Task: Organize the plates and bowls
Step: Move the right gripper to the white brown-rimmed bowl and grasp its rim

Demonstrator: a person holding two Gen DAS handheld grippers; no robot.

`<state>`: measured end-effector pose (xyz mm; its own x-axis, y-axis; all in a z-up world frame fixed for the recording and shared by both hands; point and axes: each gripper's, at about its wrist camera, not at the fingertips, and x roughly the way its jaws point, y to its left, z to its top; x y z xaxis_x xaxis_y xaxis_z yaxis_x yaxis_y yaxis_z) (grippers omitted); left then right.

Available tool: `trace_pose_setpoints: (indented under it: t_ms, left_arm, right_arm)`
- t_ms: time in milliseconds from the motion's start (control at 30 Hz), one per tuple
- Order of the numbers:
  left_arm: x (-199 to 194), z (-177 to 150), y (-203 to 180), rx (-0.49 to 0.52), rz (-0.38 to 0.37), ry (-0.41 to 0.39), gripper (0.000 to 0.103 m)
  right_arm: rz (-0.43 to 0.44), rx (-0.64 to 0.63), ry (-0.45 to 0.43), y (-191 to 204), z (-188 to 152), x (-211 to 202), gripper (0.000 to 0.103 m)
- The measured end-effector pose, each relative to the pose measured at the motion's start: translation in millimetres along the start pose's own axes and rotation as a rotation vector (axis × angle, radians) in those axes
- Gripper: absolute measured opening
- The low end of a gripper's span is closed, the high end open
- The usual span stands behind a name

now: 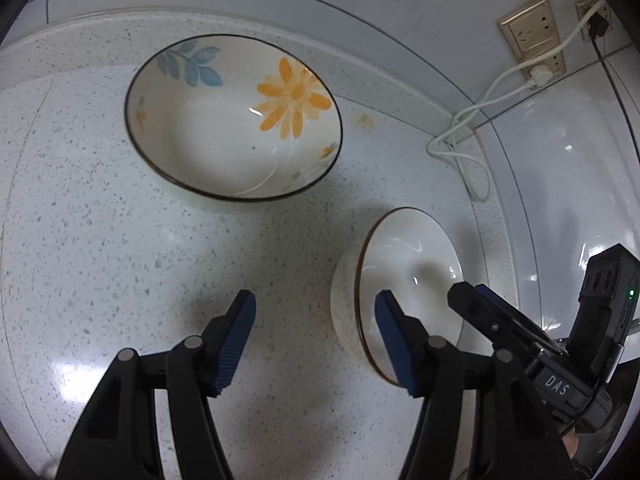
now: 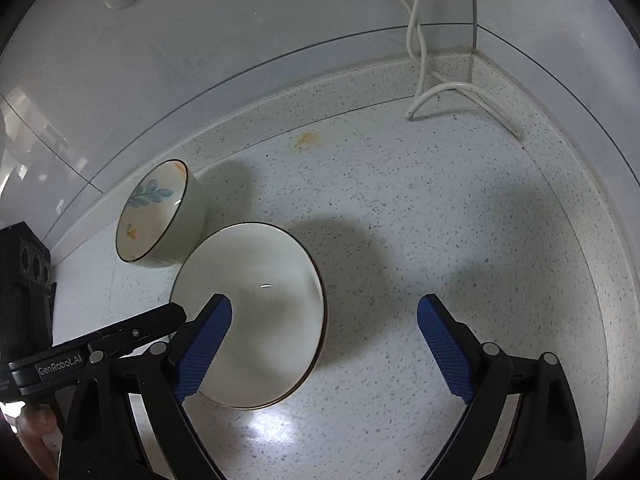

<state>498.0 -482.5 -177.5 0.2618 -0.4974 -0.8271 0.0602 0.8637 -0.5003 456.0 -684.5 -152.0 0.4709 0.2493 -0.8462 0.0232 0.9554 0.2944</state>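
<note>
Two bowls sit apart on the speckled counter, so nothing is stacked yet. The flowered bowl (image 1: 234, 118) fills the upper middle of the left wrist view and shows at the middle left of the right wrist view, close to the raised back edge of the counter (image 2: 400, 208). The plain white bowl (image 2: 250, 314) lies at the lower centre-left of the right wrist view and at the lower right of the left one, just in front of the flowered bowl.

The right gripper (image 2: 324, 344) stands wide and empty, its left finger over the white bowl's near rim and its right finger over bare counter; that spread looks chosen to take the bowl. The left gripper (image 1: 316, 340) is about half open and also empty, its fingers pointing down at the counter with the white bowl's rim beside the right one, probably ready for the flowered bowl.

A white cord (image 2: 416, 40) trails into the back corner at the upper right, clear of both bowls.
</note>
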Motion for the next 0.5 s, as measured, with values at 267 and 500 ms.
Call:
trace_pose_setpoints:
  t_ms: [267,500]
  left_arm:
    - [22.5,4.4,-1.9,-0.007,0.013,0.027,0.052]
    - [30.4,10.3,-4.7,0.008,-0.066,0.069,0.015]
  right_arm:
    - [-0.049,-0.034,0.066,2.2,3.7,24.8,0.042]
    - [-0.012,-0.020,0.080,7.7,3.0,38.3,0.012]
